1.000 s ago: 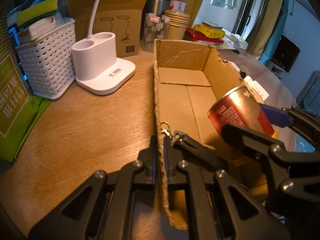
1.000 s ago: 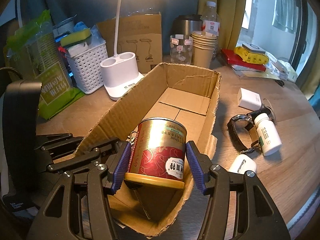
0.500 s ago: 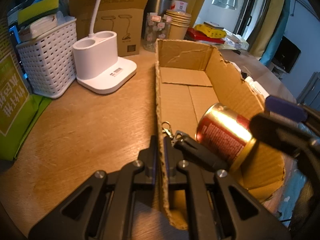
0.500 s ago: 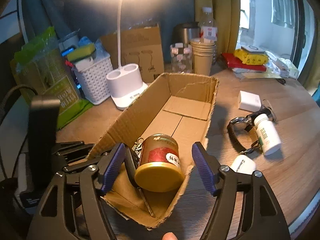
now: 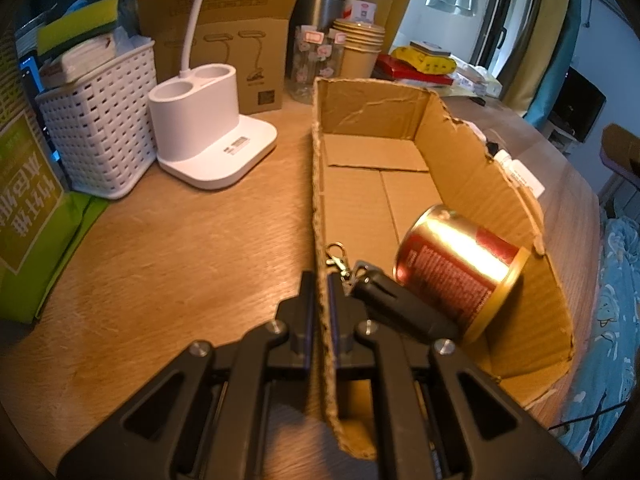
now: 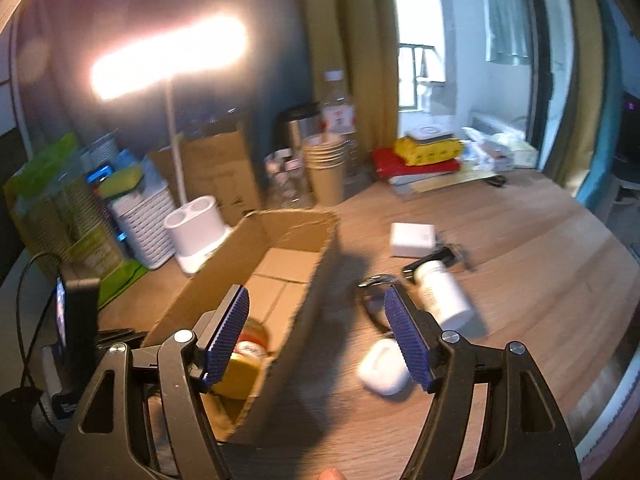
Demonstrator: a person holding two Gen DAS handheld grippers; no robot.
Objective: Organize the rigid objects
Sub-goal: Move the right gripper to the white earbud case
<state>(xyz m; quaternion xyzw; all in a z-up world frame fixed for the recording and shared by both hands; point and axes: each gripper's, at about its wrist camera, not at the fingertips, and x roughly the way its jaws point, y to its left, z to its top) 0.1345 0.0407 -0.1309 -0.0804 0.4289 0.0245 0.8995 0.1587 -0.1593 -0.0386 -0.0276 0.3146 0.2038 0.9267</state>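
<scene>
Step in hand: judging by the layout, the tin is delivered into the cardboard box and the right claw is free for the next loose item.
Left claw [image 5: 319, 312]: pressed together on the near part of the box's left wall, pinning the box in place on the worktop [image 5: 180, 248].
Right claw [image 6: 318, 336]: spread wide with nothing between its blue pads, hanging above the box's right wall and the worktop beside it.
Tin [image 5: 460, 268]: red and gold, lying on its side inside the near end of the box, against the right wall; in the right wrist view only its yellow end shows, behind the claw's left pad.
Keyring [image 5: 340, 258]: a metal clip on a dark fob, inside the box beside the tin, just ahead of the left claw.
Cardboard box [image 5: 476, 168]: open-topped with torn edges; its far half is bare.
Earbud case [image 6: 382, 366]: white, on the worktop outside the box, just beside the right claw's right pad, the nearest item left.
Pill bottle [image 6: 442, 294]: white, lying on its side a little further off, with a watch [image 6: 374, 294] beside it.
White block [image 6: 412, 239]: further still, flat on the worktop.
Next move: probably the right claw lowers over the earbud case and straddles its smooth rounded shell squarely so it does not slip.
</scene>
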